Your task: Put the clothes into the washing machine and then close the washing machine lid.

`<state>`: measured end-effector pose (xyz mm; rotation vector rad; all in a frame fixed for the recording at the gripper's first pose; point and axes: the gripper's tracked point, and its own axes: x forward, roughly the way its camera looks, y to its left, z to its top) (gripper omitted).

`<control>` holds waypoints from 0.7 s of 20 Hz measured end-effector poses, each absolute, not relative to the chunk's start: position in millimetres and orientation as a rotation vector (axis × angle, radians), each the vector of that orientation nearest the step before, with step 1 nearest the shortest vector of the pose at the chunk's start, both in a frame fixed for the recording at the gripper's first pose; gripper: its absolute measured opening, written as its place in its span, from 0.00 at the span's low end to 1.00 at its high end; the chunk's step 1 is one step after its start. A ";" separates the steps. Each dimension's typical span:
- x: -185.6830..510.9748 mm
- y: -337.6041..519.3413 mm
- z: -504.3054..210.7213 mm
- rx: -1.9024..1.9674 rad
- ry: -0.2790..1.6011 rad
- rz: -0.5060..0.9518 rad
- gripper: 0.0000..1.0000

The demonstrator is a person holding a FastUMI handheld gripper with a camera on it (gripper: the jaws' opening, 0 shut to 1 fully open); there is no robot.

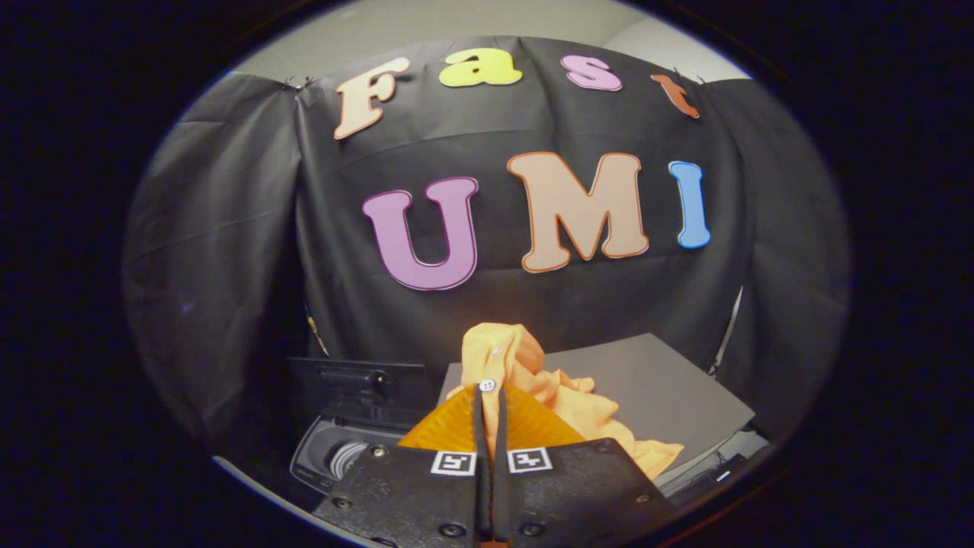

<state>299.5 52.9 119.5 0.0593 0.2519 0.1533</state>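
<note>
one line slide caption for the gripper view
Gripper shut on orange garment, lifted over grey platform, open washing machine beside.

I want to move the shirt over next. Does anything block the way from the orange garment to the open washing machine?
Nothing visible does: the gripper is shut on the orange garment, the washing machine sits just beside it, lid raised.

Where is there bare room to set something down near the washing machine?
The flat grey board is bare along its far and right side, beyond the orange cloth garment. Its near part is crowded: the garment drapes over it, pinched in the shut tongs. To the left, the small black washing machine stands open, its raised lid behind the drum.
</note>
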 end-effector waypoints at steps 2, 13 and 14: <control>294.8 72.6 128.3 0.048 0.233 0.178 0.01; 312.5 183.6 103.5 0.096 0.261 0.324 0.01; 316.0 192.6 99.7 0.103 0.265 0.332 0.01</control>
